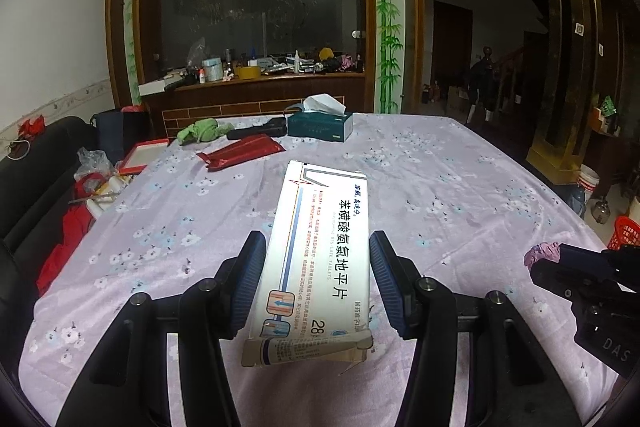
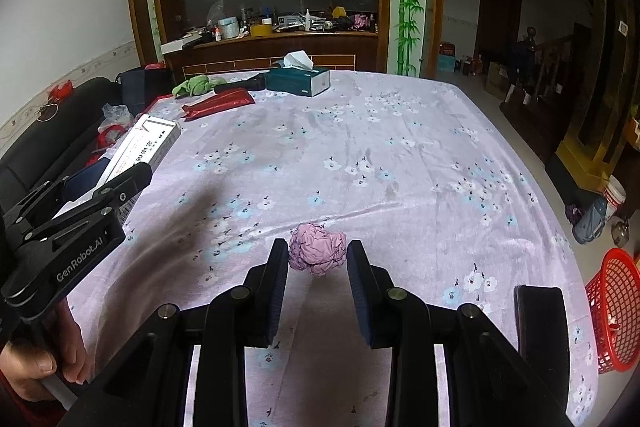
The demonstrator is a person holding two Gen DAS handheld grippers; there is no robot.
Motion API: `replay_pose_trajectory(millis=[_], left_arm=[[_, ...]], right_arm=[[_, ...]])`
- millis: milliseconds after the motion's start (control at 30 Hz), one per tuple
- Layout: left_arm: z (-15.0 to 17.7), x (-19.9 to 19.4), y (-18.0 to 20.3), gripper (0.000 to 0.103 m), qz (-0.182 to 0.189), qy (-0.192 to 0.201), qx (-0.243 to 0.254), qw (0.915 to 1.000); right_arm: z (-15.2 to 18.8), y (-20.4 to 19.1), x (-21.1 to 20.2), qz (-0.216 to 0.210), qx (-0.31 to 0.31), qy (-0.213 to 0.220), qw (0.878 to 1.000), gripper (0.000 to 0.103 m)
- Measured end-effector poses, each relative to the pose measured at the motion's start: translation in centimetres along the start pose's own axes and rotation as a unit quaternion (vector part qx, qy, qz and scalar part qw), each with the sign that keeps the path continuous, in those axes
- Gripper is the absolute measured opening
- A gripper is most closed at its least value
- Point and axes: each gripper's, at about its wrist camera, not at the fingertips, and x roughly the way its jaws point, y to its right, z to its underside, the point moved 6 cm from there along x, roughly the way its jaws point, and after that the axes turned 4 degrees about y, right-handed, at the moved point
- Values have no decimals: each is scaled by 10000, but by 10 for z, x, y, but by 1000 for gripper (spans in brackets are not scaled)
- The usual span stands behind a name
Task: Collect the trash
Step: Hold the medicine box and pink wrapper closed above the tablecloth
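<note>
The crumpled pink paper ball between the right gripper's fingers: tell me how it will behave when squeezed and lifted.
The paper ball looks creased and hollow, so it will probably crush a little and weigh almost nothing. Its lumpy shape on the soft tablecloth suggests that it will not roll far. The right gripper stands wider than the ball, so it must close well in.
</note>
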Motion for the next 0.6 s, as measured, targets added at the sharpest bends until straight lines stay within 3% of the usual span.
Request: replay_pose_trajectory(millis=[600], left_arm=[[1, -28, -13, 52, -108, 207, -56, 9997]], right_arm=[[-5, -26, -16, -79, -219, 135, 9996, 33]])
